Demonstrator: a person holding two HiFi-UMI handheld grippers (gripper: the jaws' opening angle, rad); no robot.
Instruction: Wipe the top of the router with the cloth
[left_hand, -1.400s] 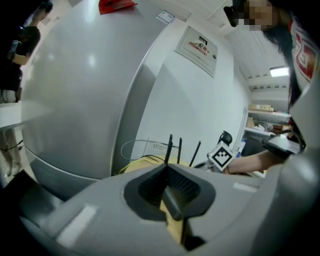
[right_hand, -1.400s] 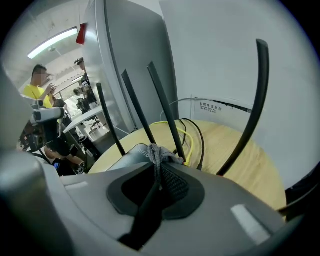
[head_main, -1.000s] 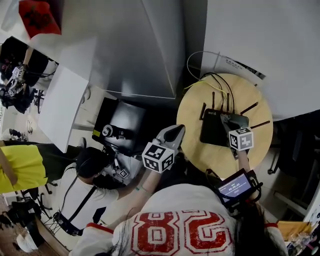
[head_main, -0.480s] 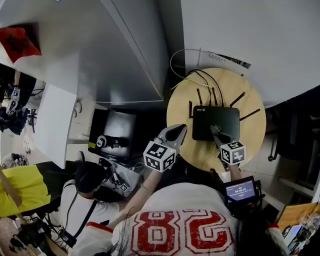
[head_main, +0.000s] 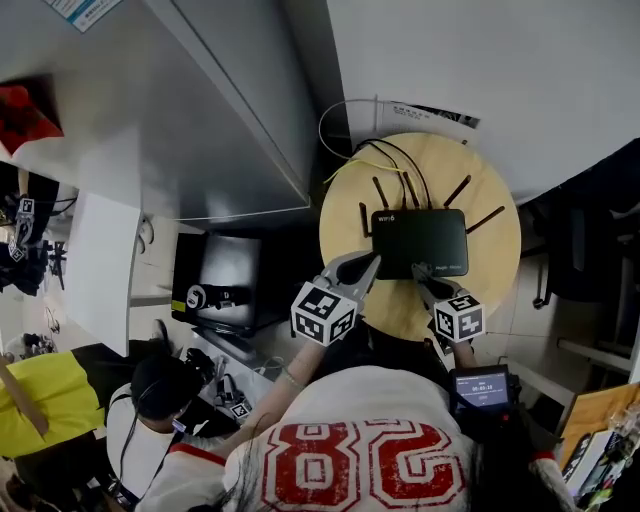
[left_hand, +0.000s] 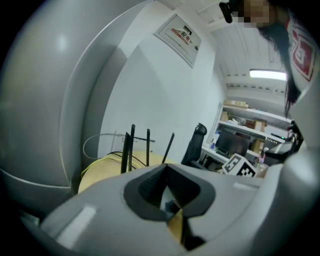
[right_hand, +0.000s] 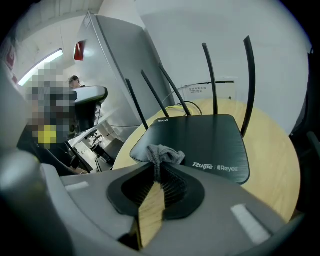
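A black router (head_main: 420, 242) with several upright antennas (right_hand: 212, 75) lies on a small round wooden table (head_main: 495, 260). My right gripper (head_main: 420, 280) is at the router's near edge, shut on a crumpled grey cloth (right_hand: 162, 154); in the right gripper view the cloth rests on the router's (right_hand: 200, 142) near left corner. My left gripper (head_main: 363, 264) hovers at the table's near left edge, beside the router and apart from it, shut with nothing in it. From the left gripper view I see only antennas (left_hand: 131, 147) and the table rim (left_hand: 100, 172) past the left gripper (left_hand: 167, 192).
Black, white and yellow cables (head_main: 345, 140) trail off the table's far side toward the white wall. A tall grey cabinet (head_main: 230, 100) stands left of the table. A seated person (head_main: 160, 385) and a dark monitor (head_main: 225, 270) are lower left. An office chair (head_main: 580, 240) stands right.
My right gripper has drawn the cloth back across the router's top from the middle to its near edge. The left gripper has kept its place by the table's edge.
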